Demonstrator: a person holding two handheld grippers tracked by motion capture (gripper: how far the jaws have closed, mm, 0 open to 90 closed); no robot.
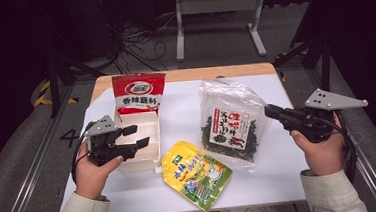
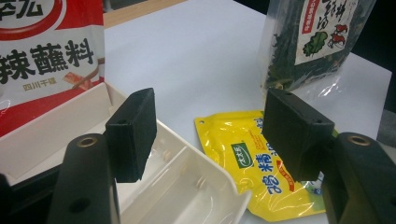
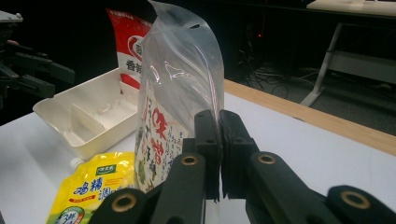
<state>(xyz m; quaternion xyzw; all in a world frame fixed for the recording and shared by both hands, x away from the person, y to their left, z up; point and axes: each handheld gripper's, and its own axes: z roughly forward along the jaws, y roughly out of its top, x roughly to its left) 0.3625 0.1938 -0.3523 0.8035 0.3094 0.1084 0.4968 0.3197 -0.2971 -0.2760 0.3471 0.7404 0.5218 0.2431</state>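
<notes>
Right gripper [image 3: 219, 154], jaws pinched shut on the seaweed bag's [image 1: 230, 123] edge near the desk's right side, should probably lift it slowly toward the white tray [image 1: 143, 141], where the left gripper [image 1: 134, 136] waits half-open and empty.

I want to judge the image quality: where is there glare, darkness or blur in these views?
High view: soft overall, dark surroundings, evenly lit table. Left gripper view: near tool slightly blurred, sheen on yellow pouch. Right gripper view: glare on clear bag, dark background.
</notes>
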